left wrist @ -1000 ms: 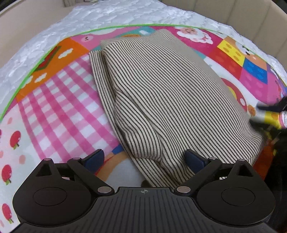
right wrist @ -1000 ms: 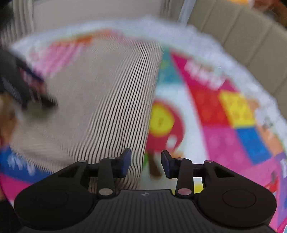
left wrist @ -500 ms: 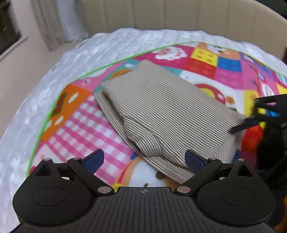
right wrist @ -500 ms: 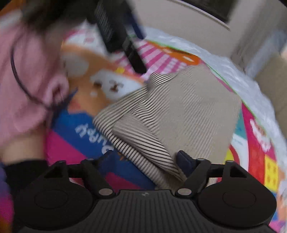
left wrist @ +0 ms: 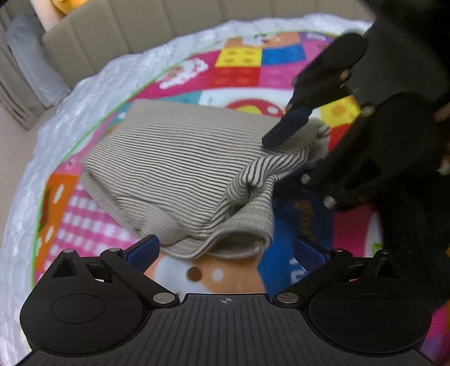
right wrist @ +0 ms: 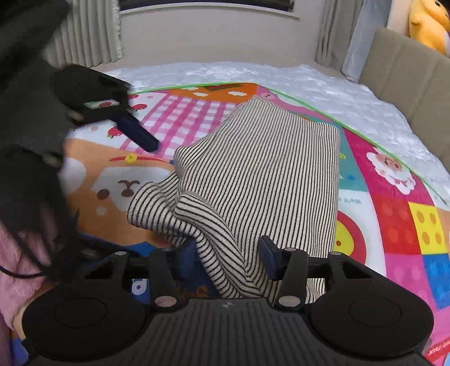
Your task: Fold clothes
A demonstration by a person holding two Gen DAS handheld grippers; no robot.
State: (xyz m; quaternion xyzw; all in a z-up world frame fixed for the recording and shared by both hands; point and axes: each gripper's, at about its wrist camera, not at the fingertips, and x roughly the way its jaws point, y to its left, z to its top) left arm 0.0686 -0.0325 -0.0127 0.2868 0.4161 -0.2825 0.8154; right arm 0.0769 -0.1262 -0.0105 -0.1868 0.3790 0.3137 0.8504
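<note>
A folded beige garment with thin black stripes point(left wrist: 180, 169) lies on a colourful play mat point(left wrist: 242, 73); it also shows in the right wrist view point(right wrist: 267, 174). My left gripper point(left wrist: 225, 250) is open, just in front of the garment's near folded edge, touching nothing. My right gripper point(right wrist: 227, 250) is open with a raised corner of the garment between its jaws; the jaws are not closed on it. The right gripper also shows in the left wrist view point(left wrist: 292, 146), and the left gripper in the right wrist view point(right wrist: 137, 135).
The mat point(right wrist: 393, 219) lies on a white quilted cover point(right wrist: 323, 84). A beige padded wall point(left wrist: 135, 28) runs behind, with curtains point(right wrist: 84, 31) and a yellow plush toy point(right wrist: 430, 22) beyond. A pink fuzzy sleeve point(right wrist: 17, 267) shows at the left.
Both grippers swung around the garment's corner. The right gripper opened wider and now straddles a lifted corner of the garment. The left gripper stayed open.
</note>
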